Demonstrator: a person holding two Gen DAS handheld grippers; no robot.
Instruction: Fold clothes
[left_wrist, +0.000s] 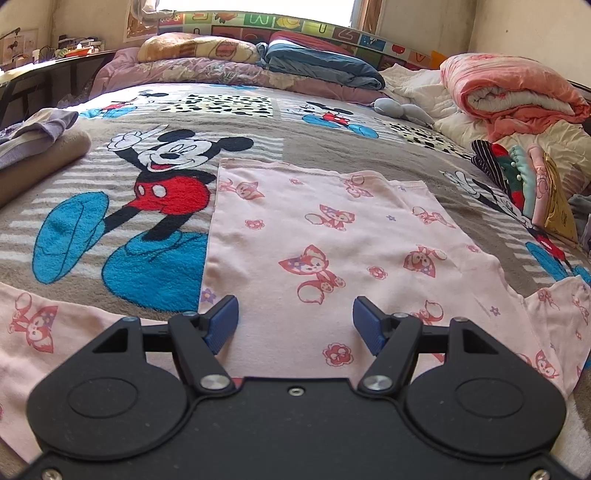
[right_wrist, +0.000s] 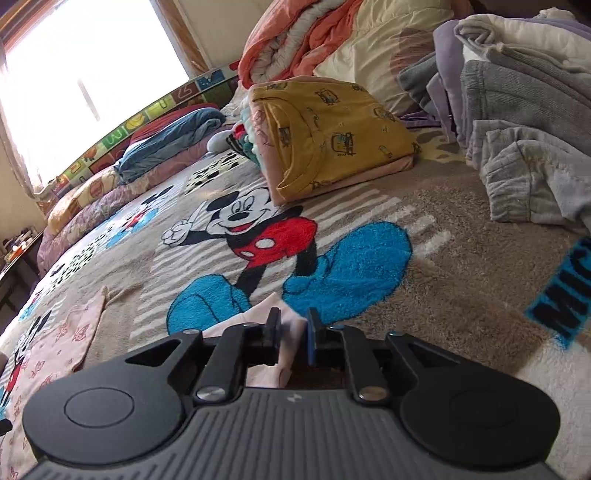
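A pink shirt (left_wrist: 325, 236) printed with red foxes lies flat on the cartoon-mouse blanket (left_wrist: 155, 184), its sleeves spread to the left and right. My left gripper (left_wrist: 294, 319) hovers open over the shirt's near part, with nothing between its blue pads (left_wrist: 223, 323). In the right wrist view my right gripper (right_wrist: 292, 334) is shut on a fold of the pink shirt (right_wrist: 290, 321), which pokes out between its fingers. More of the shirt (right_wrist: 70, 339) lies at the left edge of that view.
A stack of folded clothes (left_wrist: 524, 184) stands on the right, topped by a yellow garment (right_wrist: 332, 136). Grey and lilac unfolded clothes (right_wrist: 517, 122) pile up beside it. Rolled quilts (left_wrist: 517, 88) and pillows (left_wrist: 199, 48) line the far side. A folded beige and lilac pile (left_wrist: 37, 147) sits left.
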